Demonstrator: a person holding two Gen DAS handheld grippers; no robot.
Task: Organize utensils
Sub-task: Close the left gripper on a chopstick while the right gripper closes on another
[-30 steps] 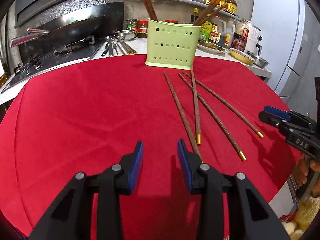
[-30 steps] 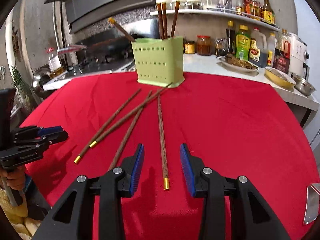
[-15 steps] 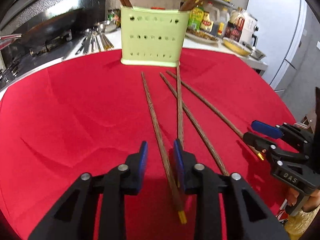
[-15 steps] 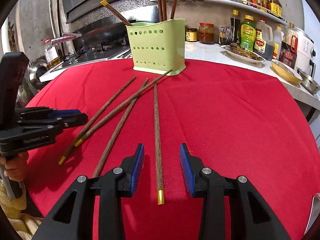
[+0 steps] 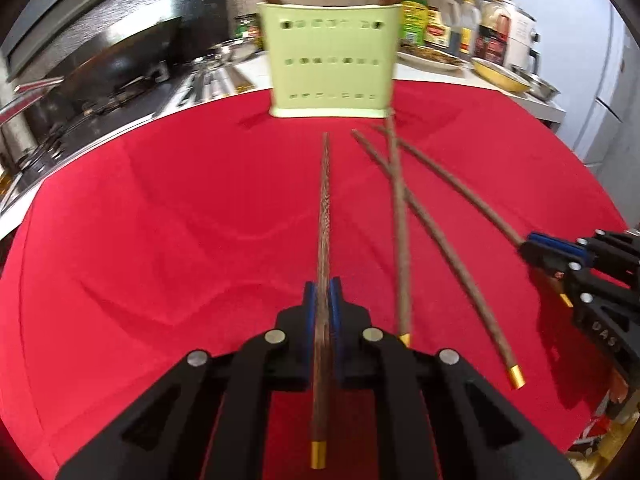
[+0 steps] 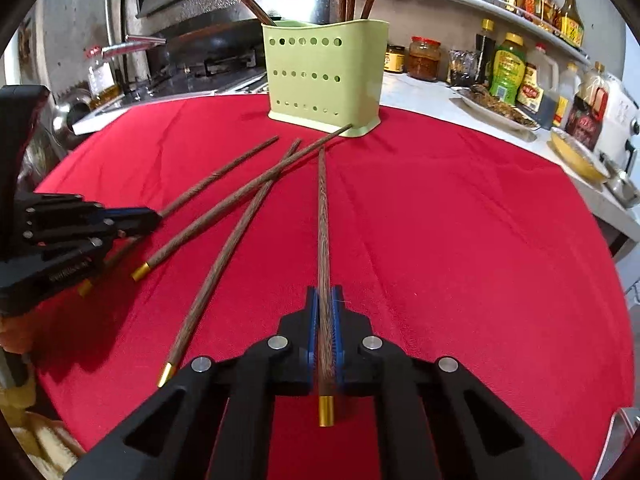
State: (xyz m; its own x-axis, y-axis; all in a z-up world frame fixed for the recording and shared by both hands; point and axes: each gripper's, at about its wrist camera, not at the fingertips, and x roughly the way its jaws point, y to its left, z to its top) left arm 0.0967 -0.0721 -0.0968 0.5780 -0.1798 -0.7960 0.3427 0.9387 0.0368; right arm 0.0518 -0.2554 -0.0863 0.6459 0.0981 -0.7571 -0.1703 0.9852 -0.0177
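Dark wooden chopsticks with gold caps lie on a red tablecloth [image 5: 160, 220]. My left gripper [image 5: 322, 300] is shut on one chopstick [image 5: 324, 208] that points toward the green perforated utensil holder [image 5: 330, 64]. My right gripper [image 6: 325, 312] is shut on another chopstick [image 6: 323, 216], also pointing at the holder [image 6: 324, 76]. Two loose chopsticks [image 6: 224, 256] lie crossed between the grippers. The holder has several chopsticks standing in it. Each gripper shows in the other's view: right [image 5: 560, 254], left [image 6: 128, 218].
A wok and stove [image 5: 100, 76] stand behind the table at left. Sauce bottles and jars [image 6: 508, 72] line the counter and shelf at back right, with a yellow bowl [image 6: 576, 156] and a plate of food [image 6: 496, 108].
Both grippers have gone from open to shut, each closing on a chopstick. Both moved forward, closer to the holder.
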